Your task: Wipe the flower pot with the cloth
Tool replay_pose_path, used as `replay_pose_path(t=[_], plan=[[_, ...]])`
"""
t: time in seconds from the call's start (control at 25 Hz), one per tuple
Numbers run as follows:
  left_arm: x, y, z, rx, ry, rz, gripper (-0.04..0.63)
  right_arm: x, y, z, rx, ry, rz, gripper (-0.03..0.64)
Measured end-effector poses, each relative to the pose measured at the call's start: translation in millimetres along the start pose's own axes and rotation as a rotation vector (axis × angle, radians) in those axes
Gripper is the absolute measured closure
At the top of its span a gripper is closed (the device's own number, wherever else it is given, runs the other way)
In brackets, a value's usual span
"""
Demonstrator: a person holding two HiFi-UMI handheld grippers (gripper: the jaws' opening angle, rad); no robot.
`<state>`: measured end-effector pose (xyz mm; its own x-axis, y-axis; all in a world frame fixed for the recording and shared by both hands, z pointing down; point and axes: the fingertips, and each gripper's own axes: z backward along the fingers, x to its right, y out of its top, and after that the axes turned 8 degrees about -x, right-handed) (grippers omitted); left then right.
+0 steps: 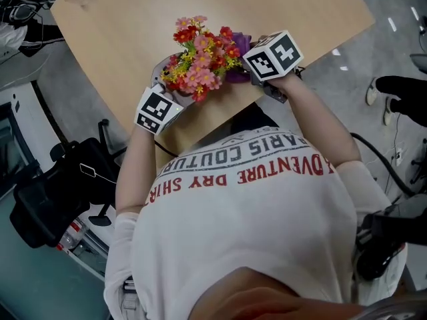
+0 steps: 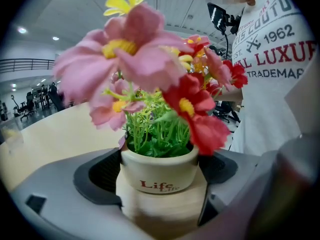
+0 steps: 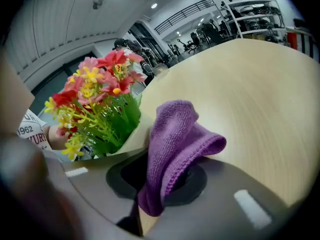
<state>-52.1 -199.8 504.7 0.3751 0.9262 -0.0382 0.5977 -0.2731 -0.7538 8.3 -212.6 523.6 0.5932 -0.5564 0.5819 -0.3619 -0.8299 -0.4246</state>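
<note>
Flower pot (image 2: 160, 173) of flowers (image 2: 150, 74) is clamped by the left gripper (image 2: 159, 176). Cloth (image 3: 175, 139) is pinched in the right gripper (image 3: 161, 178), over a wooden table (image 3: 250, 94).

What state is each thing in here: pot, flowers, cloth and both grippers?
flower pot: upright, gripped at its sides by the left jaws.
flowers: standing upright in the pot.
cloth: bunched, pinched in the right jaws, close beside the pot; contact unclear.
left gripper: shut on the flower pot.
right gripper: shut on the cloth.
</note>
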Motion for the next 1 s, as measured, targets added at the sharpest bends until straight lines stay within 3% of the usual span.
replay_pose_path(t=[0.36, 0.52, 0.68, 0.76, 0.92, 1.0], plan=[[-3, -1, -2, -0.012, -0.022, -0.011, 0.1, 15, -3, -13, -0.078, -0.092, -0.006, 0.572], [-3, -2, 1, -0.042, 0.011, -0.011, 0.1, 16, -1, -1, 0.037, -0.085, -0.102, 0.571], [-9, -9, 16, -0.041, 0.15, 0.023, 0.098, 15, -3, 19, 0.151, -0.099, -0.167, 0.571], [-9, -9, 29, -0.001, 0.241, 0.079, 0.098, 13, -7, 31, 0.19, -0.11, -0.178, 0.571], [6, -12, 41, 0.11, 0.33, 0.344, 0.098, 6, -24, 44, 0.244, -0.135, -0.187, 0.571], [14, -15, 36, 0.122, 0.365, 0.425, 0.098, -1, -33, 44, 0.255, -0.128, -0.195, 0.571]])
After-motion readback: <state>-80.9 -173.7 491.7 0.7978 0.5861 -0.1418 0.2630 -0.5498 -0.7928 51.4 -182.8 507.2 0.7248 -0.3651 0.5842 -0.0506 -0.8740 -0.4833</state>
